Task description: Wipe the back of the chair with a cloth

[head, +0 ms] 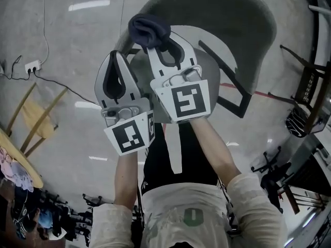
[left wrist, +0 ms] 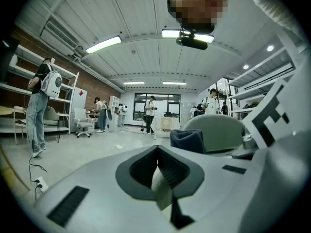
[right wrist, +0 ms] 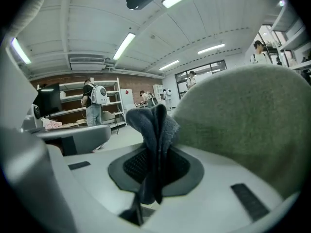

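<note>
The chair's grey-green back (head: 222, 14) curves across the top of the head view, with its seat (head: 207, 76) beneath my grippers. My right gripper (head: 155, 43) is shut on a dark blue cloth (head: 148, 29), which bunches out past the jaw tips at the left end of the back's edge. In the right gripper view the cloth (right wrist: 153, 125) stands up between the jaws, with the chair back (right wrist: 243, 125) close on its right; contact is unclear. My left gripper (head: 115, 58) hangs beside it, left of the chair, shut on nothing (left wrist: 156, 149).
A wooden chair (head: 33, 118) and a round table edge (head: 23, 167) stand at the left. A power strip (head: 32, 66) with a cable lies on the floor. Black chairs (head: 305, 102) crowd the right. People (left wrist: 41, 106) stand far off by shelves.
</note>
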